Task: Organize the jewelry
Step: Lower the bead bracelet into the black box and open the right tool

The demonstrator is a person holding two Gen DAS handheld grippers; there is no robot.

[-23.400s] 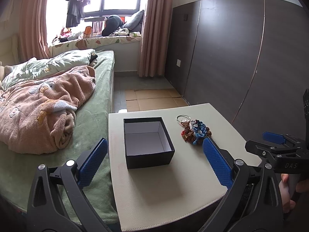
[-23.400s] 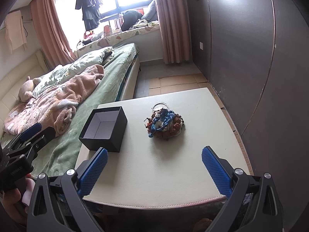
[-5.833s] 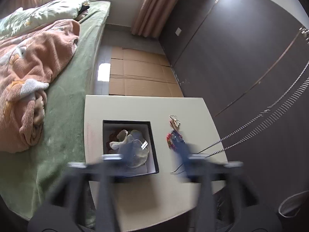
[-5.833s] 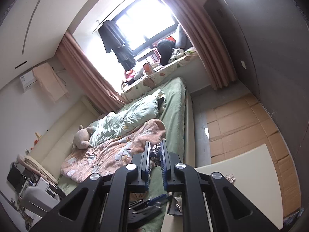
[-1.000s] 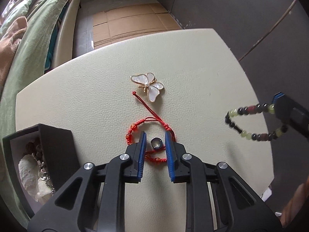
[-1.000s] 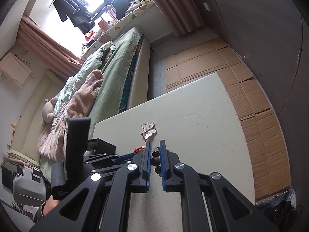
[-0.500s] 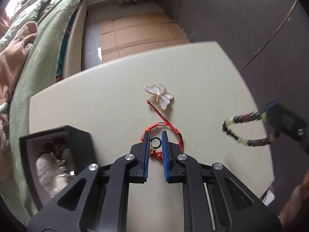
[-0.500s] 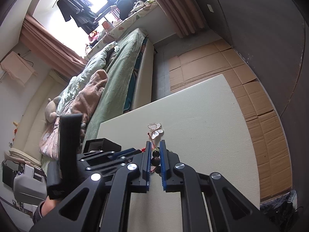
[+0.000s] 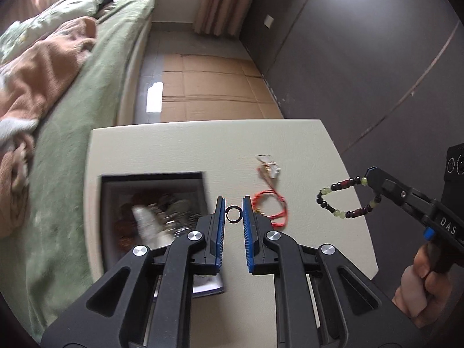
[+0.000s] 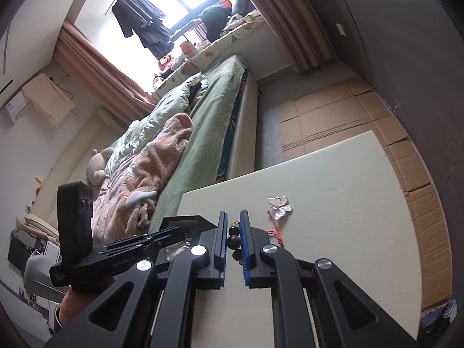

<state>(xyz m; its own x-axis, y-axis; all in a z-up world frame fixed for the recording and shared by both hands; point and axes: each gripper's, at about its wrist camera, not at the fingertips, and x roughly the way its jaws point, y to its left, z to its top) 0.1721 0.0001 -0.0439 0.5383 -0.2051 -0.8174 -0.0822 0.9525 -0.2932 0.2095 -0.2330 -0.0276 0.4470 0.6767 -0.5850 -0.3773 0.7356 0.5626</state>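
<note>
Lifted clear of the table since half a second earlier: small dark ring (image 9: 233, 213), then pinched between the pads near the tips of the left gripper (image 9: 233, 214) and carried above the tabletop, just right of the black jewelry box (image 9: 150, 203). Judged light, rigid and smooth, so liable to slip or pivot; best held across its diameter, as was done.

Held in the air off the table's right edge: beaded bracelet (image 9: 346, 200), clamped at one short stretch of beads by the right gripper (image 10: 232, 239), the remainder hanging as an open loop. Judged limp and light, its cord the weak point; best gripped on the beads.

Left lying on the cream table (image 9: 174, 145): red cord bracelet (image 9: 272, 207) just right of the left gripper, and butterfly brooch (image 9: 268, 166) beyond it. Seen blurred inside the box: pale and dark pieces, not identifiable.
</note>
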